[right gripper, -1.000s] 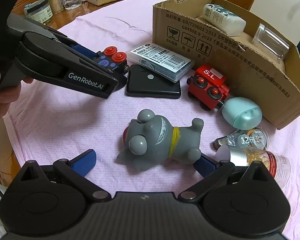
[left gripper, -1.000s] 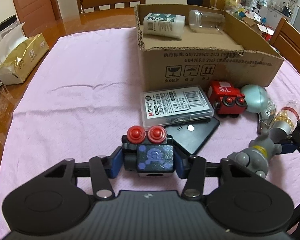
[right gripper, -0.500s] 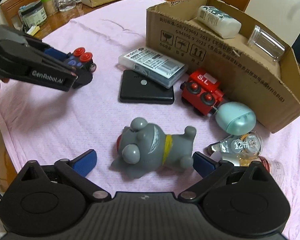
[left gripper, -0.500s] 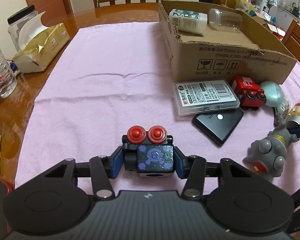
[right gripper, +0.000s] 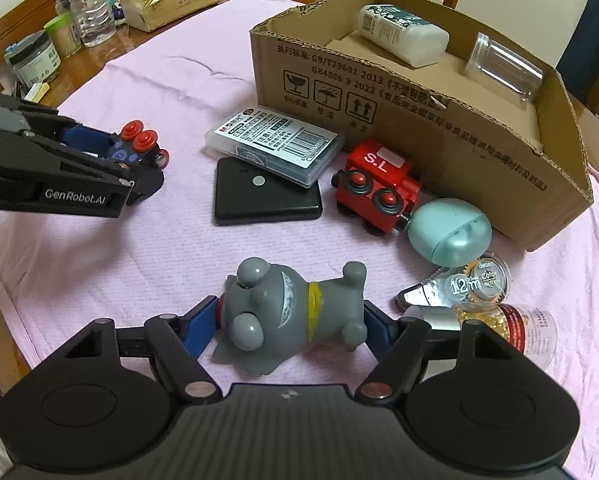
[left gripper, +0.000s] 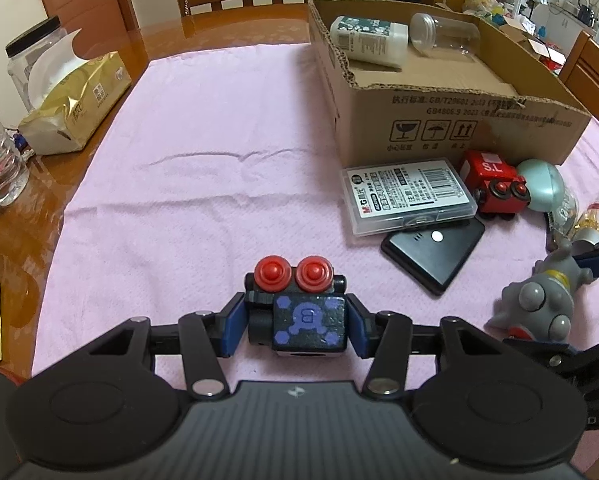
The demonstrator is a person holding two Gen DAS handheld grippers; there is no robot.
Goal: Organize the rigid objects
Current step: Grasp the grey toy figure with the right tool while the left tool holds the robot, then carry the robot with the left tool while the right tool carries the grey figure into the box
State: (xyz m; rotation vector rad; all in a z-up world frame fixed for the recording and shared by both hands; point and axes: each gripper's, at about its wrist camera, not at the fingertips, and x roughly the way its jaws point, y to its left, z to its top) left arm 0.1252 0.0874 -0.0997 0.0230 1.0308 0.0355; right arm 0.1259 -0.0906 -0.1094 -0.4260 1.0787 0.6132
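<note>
My left gripper (left gripper: 296,328) is shut on a black toy train car (left gripper: 311,316) with red wheels and holds it just above the pink cloth. In the right wrist view the same gripper (right gripper: 135,160) and car (right gripper: 139,142) sit at the left. A grey dog toy (right gripper: 283,304) lies on its side between the blue pads of my right gripper (right gripper: 288,326). Those jaws are closing, and one pad touches the head, the other the rump. The cardboard box (left gripper: 459,120) stands beyond, holding a white bottle (left gripper: 369,38) and a clear jar (left gripper: 443,34).
In front of the box lie a clear plastic case (right gripper: 275,144) on a black flat device (right gripper: 267,200), a red train car (right gripper: 379,184), a teal egg (right gripper: 449,232), a tape roll (right gripper: 475,280) and a small gold-bead bottle (right gripper: 515,324). A tissue pack (left gripper: 75,104) and jars line the table's left edge.
The right gripper's jaws have come in from wide open onto the two ends of the grey dog. The left gripper, still gripping the black car, has drawn back from the box and the other objects.
</note>
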